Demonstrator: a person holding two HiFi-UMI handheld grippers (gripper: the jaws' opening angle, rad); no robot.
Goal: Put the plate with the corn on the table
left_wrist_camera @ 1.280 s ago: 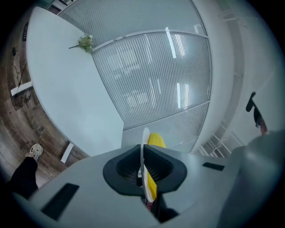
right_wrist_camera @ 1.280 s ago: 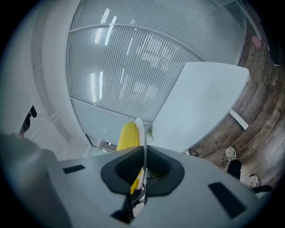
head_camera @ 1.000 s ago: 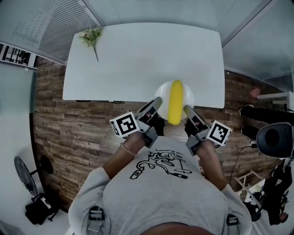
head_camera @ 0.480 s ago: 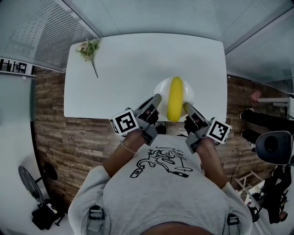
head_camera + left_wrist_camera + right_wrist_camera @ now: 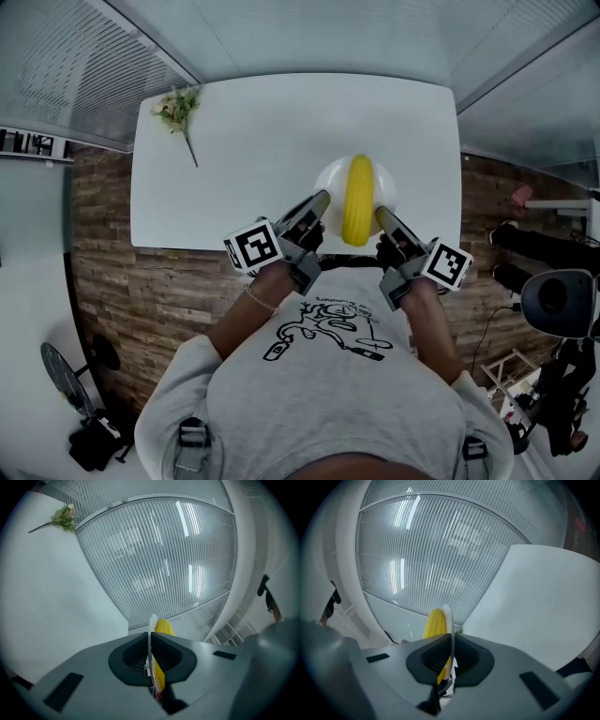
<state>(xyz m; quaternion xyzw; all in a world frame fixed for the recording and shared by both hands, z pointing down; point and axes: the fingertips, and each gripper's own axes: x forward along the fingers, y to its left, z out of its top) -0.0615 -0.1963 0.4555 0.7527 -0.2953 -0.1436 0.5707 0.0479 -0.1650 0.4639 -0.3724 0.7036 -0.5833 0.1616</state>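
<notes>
**Plate Advanced Over the Near Table Edge**

Since one second ago, the plate [image 5: 328, 184] has moved forward. It overhung the near edge then and now sits fully over the table [image 5: 262, 131], in its near right part.

1. Left gripper [image 5: 318, 202]: jaws closed to a narrow slot, clamped on the plate's left rim. The left gripper view shows the rim edge-on between the pads.
2. Right gripper [image 5: 383, 216]: jaws likewise narrow, clamped on the right rim. Both grippers are equally near the load.
3. Corn [image 5: 357, 197]: lies across the plate's centre with its long axis pointing away from the person, midway between the two grippers.
4. Contact between plate and tabletop cannot be confirmed. Judgement: lower it level, then release both rims.
5. Flower sprig [image 5: 176, 108]: at the far left corner, well apart.
</notes>
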